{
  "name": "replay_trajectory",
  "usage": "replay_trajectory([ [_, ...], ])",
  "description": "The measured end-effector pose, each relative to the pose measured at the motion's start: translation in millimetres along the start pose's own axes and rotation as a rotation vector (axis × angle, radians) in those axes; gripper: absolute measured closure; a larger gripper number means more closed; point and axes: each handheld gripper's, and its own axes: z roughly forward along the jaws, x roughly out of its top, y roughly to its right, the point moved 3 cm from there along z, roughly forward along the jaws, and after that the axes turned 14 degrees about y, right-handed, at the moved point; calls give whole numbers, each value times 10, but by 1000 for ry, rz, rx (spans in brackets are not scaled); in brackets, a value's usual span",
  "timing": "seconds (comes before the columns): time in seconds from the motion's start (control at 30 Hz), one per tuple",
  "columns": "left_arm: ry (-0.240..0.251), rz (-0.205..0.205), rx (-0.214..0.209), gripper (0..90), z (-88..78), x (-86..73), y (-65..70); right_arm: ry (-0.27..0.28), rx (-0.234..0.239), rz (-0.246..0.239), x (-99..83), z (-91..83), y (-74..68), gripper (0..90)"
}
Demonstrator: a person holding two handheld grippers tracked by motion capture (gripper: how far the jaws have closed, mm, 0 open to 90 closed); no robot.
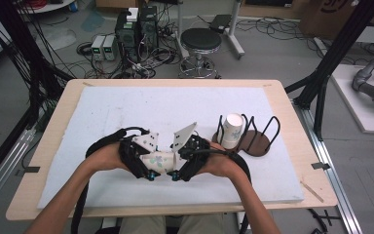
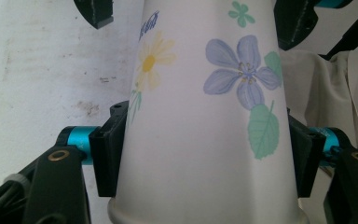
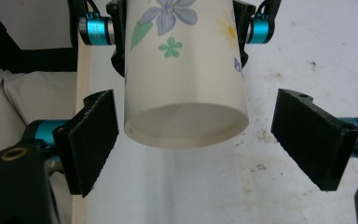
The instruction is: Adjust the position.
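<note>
A robotics lab: computer towers (image 1: 137, 28) and tangled cables (image 1: 141, 66) crowd the grey floor beyond the table's far edge; a black stool (image 1: 201, 41) stands there; black frame struts (image 1: 332, 58) rise by the table's right edge.

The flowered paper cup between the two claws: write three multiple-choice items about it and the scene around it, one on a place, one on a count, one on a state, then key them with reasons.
1. Where does the dark wire rack stand relative to the person's hands?
A. to their right on the white mat
B. on the floor beside the stool
C. at the mat's far left corner

2. How many paper cups are on the table?
A. one
B. two
C. four

3. How does the left claw stand on the flowered cup?
A. open, well clear of it
B. shut on it
C. under it, not touching

Key: 1 A, the rack sits on the white mat to their right. 2 B, the flowered cup plus a white cup in the rack. 3 B, its pads press both cup walls, while the right claw stands open around the cup's base.
</note>
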Motion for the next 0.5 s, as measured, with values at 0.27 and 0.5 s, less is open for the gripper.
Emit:
replay_trajectory([
  [0.27,2,0,-5,305,14,11,6,6,10,-1,12,47,-5,164],
  [0.5,7,0,-8,304,17,16,10,7,35,-5,20,63,-16,276],
])
